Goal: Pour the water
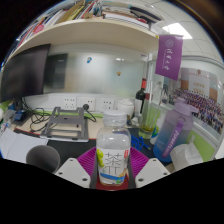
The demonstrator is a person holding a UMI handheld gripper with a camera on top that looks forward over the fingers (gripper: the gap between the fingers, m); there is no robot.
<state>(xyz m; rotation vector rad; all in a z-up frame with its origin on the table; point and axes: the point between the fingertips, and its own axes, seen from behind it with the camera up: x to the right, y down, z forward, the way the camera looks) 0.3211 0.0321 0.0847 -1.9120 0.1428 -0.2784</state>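
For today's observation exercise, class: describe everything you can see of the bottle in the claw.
The bottle is clear plastic and stands upright, with a pale cap on top and a label with green, yellow and pink print round its lower body. It sits between the two fingers of the claw, whose pink pads press against its sides. Its base is hidden, so what it rests on cannot be told.
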